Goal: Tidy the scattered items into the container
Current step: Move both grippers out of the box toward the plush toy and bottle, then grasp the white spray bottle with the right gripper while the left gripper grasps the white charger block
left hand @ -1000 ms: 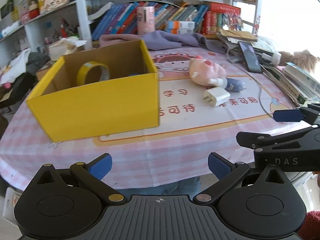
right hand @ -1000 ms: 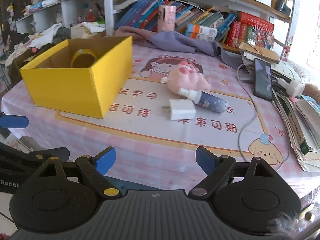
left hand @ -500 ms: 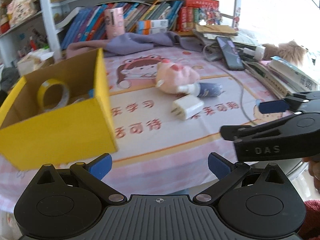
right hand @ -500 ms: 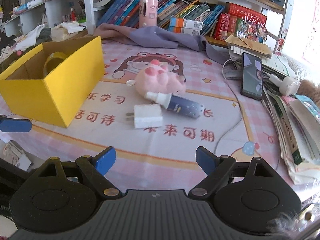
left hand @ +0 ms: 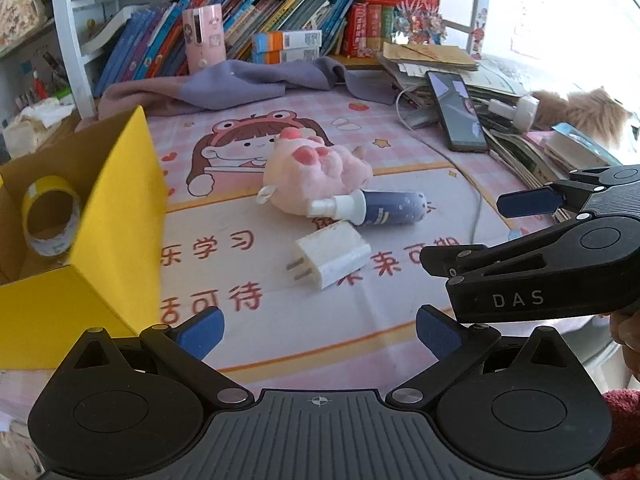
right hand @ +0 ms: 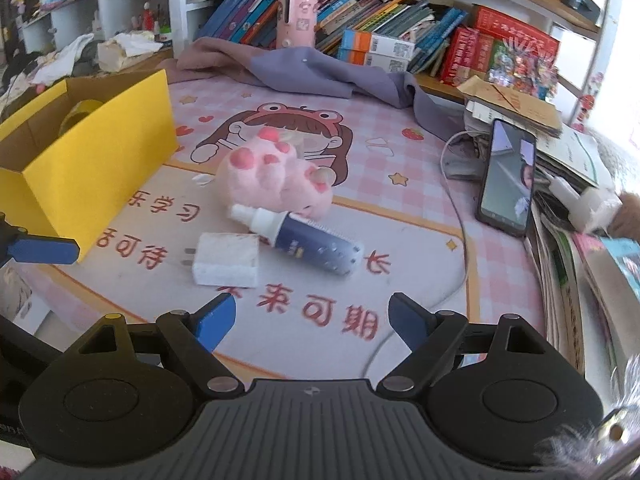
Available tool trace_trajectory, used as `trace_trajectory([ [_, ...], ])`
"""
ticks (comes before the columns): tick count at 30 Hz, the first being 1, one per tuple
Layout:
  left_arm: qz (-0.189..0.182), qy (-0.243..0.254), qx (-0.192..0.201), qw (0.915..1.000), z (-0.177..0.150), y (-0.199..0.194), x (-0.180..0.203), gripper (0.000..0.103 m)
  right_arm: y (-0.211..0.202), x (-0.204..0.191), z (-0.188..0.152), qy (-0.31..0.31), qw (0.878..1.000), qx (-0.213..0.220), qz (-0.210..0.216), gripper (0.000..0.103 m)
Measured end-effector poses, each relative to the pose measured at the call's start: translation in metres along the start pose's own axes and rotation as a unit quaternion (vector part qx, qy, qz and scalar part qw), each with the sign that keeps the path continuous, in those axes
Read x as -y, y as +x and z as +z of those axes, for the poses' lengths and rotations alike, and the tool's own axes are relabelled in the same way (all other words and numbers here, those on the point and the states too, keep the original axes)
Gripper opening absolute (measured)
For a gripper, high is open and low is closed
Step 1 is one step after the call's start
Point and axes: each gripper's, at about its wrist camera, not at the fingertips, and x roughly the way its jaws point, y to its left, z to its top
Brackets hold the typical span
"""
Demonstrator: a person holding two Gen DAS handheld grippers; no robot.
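A yellow cardboard box [left hand: 112, 240] stands open at the left with a yellow tape roll [left hand: 50, 216] inside. On the pink mat lie a pink plush toy [left hand: 316, 176], a dark blue spray bottle [left hand: 376, 210] against it, and a white charger plug [left hand: 332, 256] in front. My left gripper [left hand: 319, 332] is open and empty, just short of the plug. My right gripper [right hand: 312, 320] is open, its jaws closing a little with nothing between them; the plug [right hand: 226, 260] and the bottle [right hand: 308, 240] lie ahead of it. The box [right hand: 100, 176] is at its left.
A phone [right hand: 506, 180] leans on a pile of books and papers [right hand: 560, 248] at the right, with a white cable [right hand: 464, 248] running down the mat. A purple cloth [left hand: 256, 80] and a bookshelf [left hand: 280, 20] stand at the back. A furry animal [left hand: 588, 108] is at far right.
Both grippers have moved right and closer to the plush, bottle and plug. The yellow box has slid toward the left edge of both views. Nothing was taken hold of.
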Motion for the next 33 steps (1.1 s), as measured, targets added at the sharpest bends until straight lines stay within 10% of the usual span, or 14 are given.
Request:
trace_trajectory([
  [14,0.060,0.018,0.003,0.9980,0.024,0.048,0.024,0.102,0.070,0.014,0.042,-0.190,0.979,-0.036,0.070,0.058],
  [33,0.046,0.006,-0.031,0.9985,0.031,0.096,0.025,0.076,0.121,0.005,0.063,-0.269,0.947,-0.090,0.152,0.048],
])
